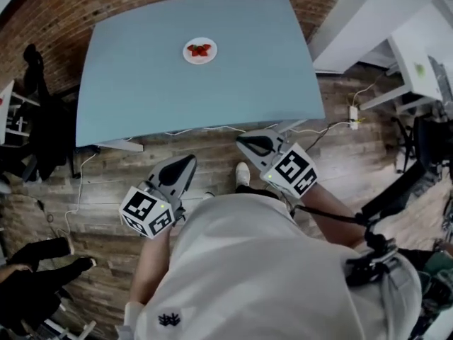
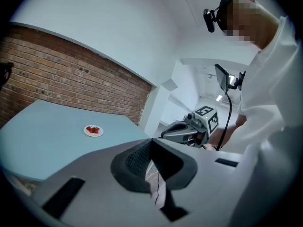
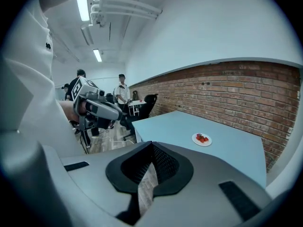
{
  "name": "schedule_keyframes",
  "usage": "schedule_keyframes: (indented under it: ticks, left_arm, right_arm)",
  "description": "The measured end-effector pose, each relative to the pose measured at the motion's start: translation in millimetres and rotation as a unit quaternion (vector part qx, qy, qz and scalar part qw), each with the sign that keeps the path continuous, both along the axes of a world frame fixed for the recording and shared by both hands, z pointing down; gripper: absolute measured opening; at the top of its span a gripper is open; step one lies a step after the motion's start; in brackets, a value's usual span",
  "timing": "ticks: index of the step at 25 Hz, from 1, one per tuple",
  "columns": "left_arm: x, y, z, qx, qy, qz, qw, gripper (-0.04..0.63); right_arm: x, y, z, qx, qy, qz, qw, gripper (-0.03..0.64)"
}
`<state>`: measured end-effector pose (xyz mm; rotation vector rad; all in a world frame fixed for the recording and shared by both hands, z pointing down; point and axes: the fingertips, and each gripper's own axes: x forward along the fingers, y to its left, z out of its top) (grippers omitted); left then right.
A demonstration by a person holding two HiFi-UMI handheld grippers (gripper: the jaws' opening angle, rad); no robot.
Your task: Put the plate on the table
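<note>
Head view, near first: we hold the left gripper (image 1: 190,160) and right gripper (image 1: 244,142) by our waist, both jaws closed on nothing. Beyond them, white cables (image 1: 212,128) trail across the wood floor at the blue table (image 1: 141,83) edge. Farther out, the plate (image 1: 199,50) of red food sits on that table, with the brick wall (image 1: 71,6) behind.

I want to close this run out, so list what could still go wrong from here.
1. White cables trail across the floor between the person's shoe and the table; stepping forward could snag them.
2. The red food lies loose on the plate; any nudge might roll it off.
3. The left gripper and right gripper are both shut and empty, so a re-grip needs them opened first.
</note>
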<state>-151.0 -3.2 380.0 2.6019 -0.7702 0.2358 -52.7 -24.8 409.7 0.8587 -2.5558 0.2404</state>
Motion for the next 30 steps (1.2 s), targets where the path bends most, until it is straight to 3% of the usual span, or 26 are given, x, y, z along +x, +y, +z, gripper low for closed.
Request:
schedule_keyframes:
  ticks: [14, 30]
  left_arm:
    - [-49.5, 74.4, 19.9, -0.009, -0.006, 0.024, 0.9996, 0.001]
    - [-69.6, 103.7, 27.5, -0.010, -0.010, 0.020, 0.9997, 0.001]
  right_arm:
    - [-57.4, 83.4, 2.8, 0.008, 0.020, -0.005, 1.000, 0.009]
    - [-82.2, 105.9, -0.4, 0.018, 0.031, -0.026, 0.999, 0.009]
